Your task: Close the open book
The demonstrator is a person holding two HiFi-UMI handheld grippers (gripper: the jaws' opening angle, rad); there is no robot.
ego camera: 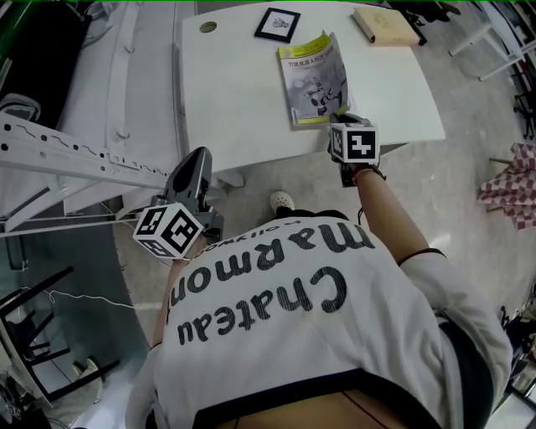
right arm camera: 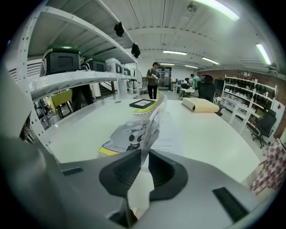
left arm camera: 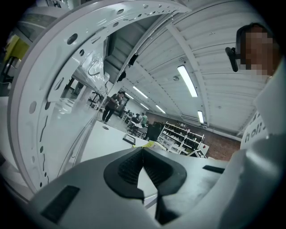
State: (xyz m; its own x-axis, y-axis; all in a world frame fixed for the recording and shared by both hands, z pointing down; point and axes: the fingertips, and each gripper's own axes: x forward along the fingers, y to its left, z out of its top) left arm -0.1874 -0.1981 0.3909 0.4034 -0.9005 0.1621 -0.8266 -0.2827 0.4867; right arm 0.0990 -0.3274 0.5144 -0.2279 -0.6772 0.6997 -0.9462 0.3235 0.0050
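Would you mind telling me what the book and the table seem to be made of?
Book: paper, thin glossy-looking printed cover; it curls limply where the right gripper pinches it. Table: smooth white top, faintly reflective, probably laminate or painted board.

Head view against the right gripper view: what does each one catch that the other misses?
Only the head view shows the person's printed shirt and the left tongs beside a white rack. Only the right gripper view shows the right tongs shut on a page, and people standing far behind. Both show the open book, the framed picture and the tan book on the white table.
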